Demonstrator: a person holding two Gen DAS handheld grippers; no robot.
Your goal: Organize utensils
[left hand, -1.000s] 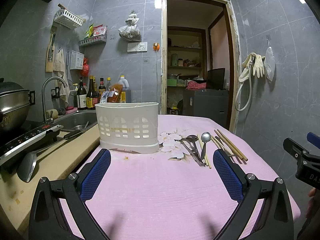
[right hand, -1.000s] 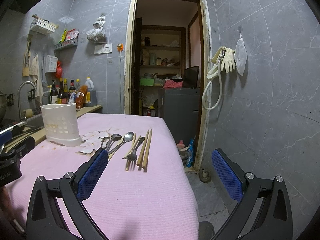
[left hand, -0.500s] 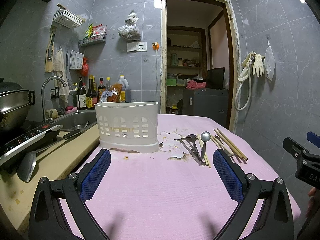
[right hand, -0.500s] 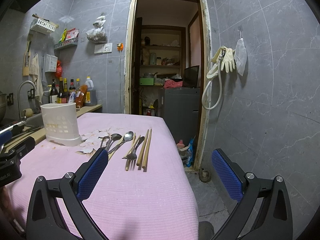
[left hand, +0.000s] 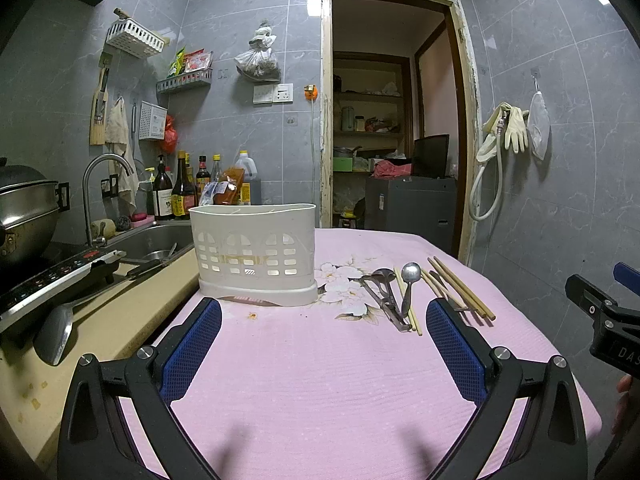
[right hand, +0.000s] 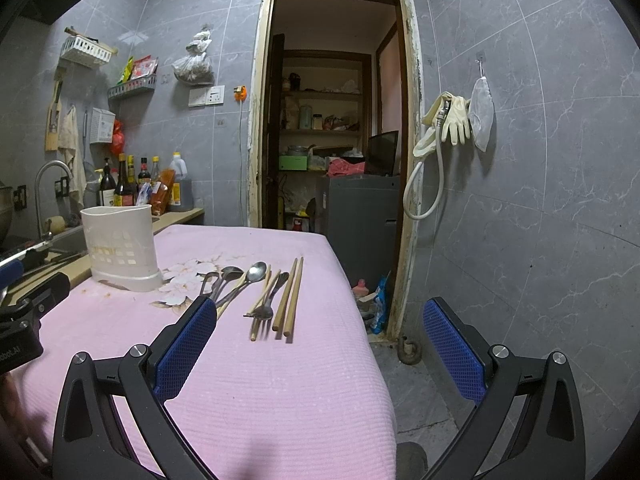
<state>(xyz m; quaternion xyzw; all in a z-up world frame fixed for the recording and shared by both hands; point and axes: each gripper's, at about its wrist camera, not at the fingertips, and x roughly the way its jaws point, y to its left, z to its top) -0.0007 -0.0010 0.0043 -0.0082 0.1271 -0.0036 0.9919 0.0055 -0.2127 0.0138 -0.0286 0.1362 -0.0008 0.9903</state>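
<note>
- Beside the white slotted plastic utensil caddy (left hand: 256, 256), on its doorway side, the utensils lie flat on the pink cloth-covered table (left hand: 320, 380): a cluster of steel spoons (right hand: 240, 280), a steel fork (right hand: 269, 300) and several bamboo chopsticks (right hand: 290, 296).
- Both my tools hang above the near part of the table, well short of the caddy. My left gripper (left hand: 322, 344) is spread wide and carries nothing; my right gripper (right hand: 320, 344) is likewise spread and bare.
- Judging by look, the chopsticks are light, stiff and thin. They will roll under a pad, so I would pinch a pair together near the middle, across their width.
- The spoons and fork look stiff, smooth and likely slippery against the cloth. I would take a handle at its mid-length, where it is narrow, not at the bowl.
- The caddy seems light and could slide or tip if a utensil knocks its rim.
- Hard to make out: the spoon handles overlap, so I cannot count them, and one chopstick runs beneath them.
- The caddy's inside and its dividers are hidden behind its wall, and I cannot tell whether anything is in it.
- From the left view, my right pad covers the near ends of the chopsticks farthest from the caddy.
</note>
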